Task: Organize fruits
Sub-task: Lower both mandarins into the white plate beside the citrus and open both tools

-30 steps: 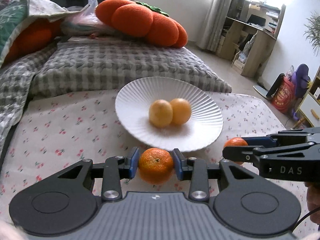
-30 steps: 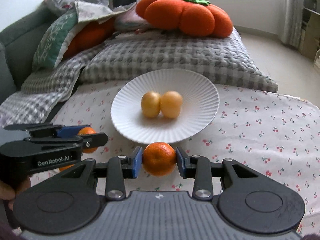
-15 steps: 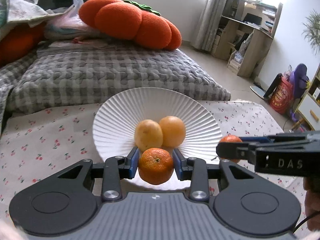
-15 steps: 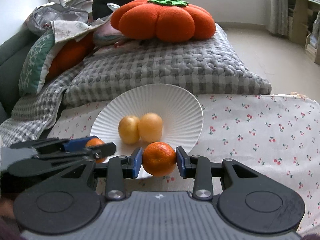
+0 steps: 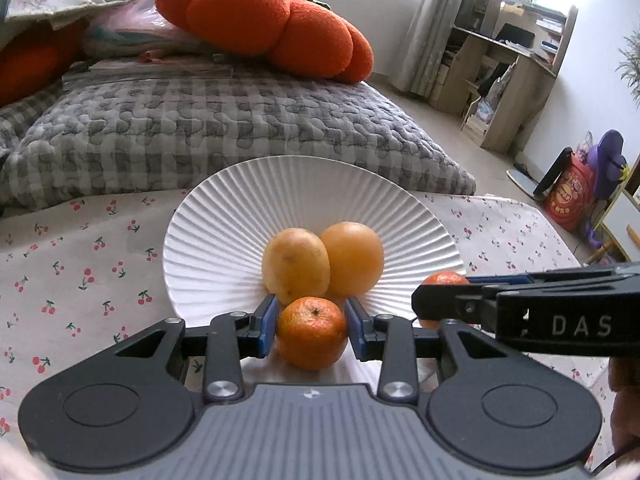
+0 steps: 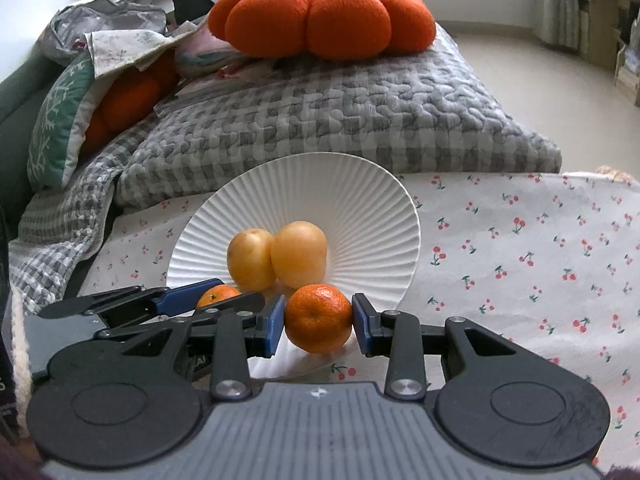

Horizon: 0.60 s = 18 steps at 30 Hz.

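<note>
A mandarin (image 5: 311, 333) is pinched between the blue pads of the left gripper (image 5: 311, 330), at the 6 o'clock edge of the white ribbed plate (image 5: 240, 216). A second mandarin (image 6: 318, 318) is clamped by the right gripper (image 6: 319, 322) over the plate's 5 o'clock rim. Two yellow fruits (image 5: 296, 266) are seen touching at the plate's centre, on the cherry-print cloth (image 6: 520, 248).

The plate (image 5: 224, 216) was white with fine ribs and a matt finish. The tangerine (image 5: 311, 332) had dimpled, slightly glossy peel. The pumpkin cushion (image 6: 320, 16) looked plush, the grey quilt (image 6: 320, 128) puckered, the cherry-print cloth (image 6: 520, 248) smooth.
</note>
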{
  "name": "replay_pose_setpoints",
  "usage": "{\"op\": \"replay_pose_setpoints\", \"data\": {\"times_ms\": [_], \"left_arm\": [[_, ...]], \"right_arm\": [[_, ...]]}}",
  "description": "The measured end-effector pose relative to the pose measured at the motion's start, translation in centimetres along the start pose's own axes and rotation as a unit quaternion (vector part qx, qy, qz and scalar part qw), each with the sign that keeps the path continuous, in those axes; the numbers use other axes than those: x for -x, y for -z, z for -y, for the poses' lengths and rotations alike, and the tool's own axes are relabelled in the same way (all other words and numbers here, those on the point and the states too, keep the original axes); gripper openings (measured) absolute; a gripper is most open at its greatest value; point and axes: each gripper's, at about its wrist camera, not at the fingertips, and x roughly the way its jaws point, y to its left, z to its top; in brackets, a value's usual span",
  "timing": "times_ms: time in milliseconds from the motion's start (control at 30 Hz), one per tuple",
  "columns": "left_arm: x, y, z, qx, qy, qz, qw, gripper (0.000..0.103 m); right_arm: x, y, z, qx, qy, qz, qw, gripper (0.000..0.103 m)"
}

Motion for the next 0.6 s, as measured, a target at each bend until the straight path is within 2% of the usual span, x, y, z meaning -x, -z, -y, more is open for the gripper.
{"op": "replay_pose_setpoints", "data": {"times_ms": [267, 600], "left_arm": [[0.4, 0.0, -1.3, 0.044, 0.026, -0.009, 0.9987, 0.03], [2.9, -0.2, -2.6, 0.08, 0.035, 0.0, 0.9961, 0.034]], "right_arm": [[-0.3, 0.4, 0.1, -0.022, -0.017, -0.008, 1.0, 0.035], [0.9, 0.9, -0.7, -0.02, -0.018, -0.004, 1.0, 0.036]]}}
